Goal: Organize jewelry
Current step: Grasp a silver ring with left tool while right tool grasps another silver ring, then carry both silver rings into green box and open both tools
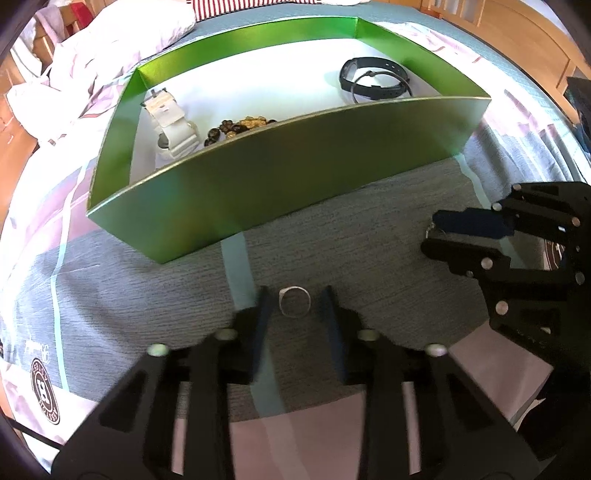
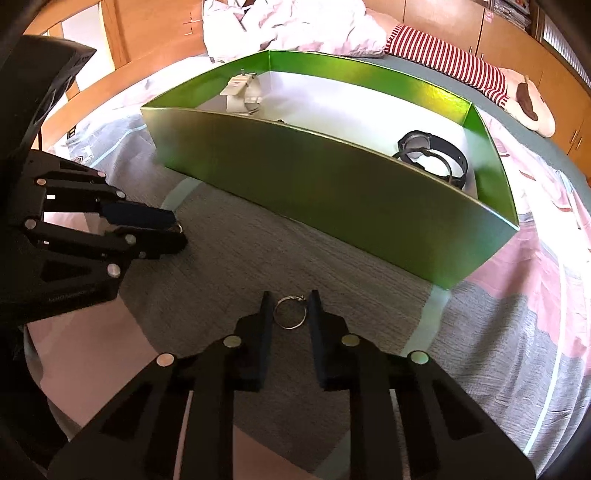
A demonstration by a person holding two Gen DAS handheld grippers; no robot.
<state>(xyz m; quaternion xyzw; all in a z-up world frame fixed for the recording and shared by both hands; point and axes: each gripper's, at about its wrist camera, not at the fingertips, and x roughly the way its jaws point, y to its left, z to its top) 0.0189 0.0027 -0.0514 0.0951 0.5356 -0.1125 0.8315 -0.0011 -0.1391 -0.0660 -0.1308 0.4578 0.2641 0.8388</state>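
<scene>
A green box (image 1: 280,173) stands on the bed and holds a white watch (image 1: 171,122), a beaded bracelet (image 1: 240,127) and a black watch (image 1: 373,79). My left gripper (image 1: 295,304) is open, its fingers on either side of a silver ring (image 1: 294,302) lying on the bedsheet. My right gripper (image 2: 290,308) is open around a second silver ring (image 2: 290,313) on the sheet. Each gripper also shows in the other's view, the right one (image 1: 437,232) and the left one (image 2: 173,229). The box (image 2: 332,184) lies just beyond both.
The bedsheet (image 1: 369,229) is grey, pink and blue patterned. A crumpled white duvet (image 1: 110,40) and a red-striped pillow (image 2: 443,55) lie behind the box. Wooden furniture (image 2: 517,33) surrounds the bed.
</scene>
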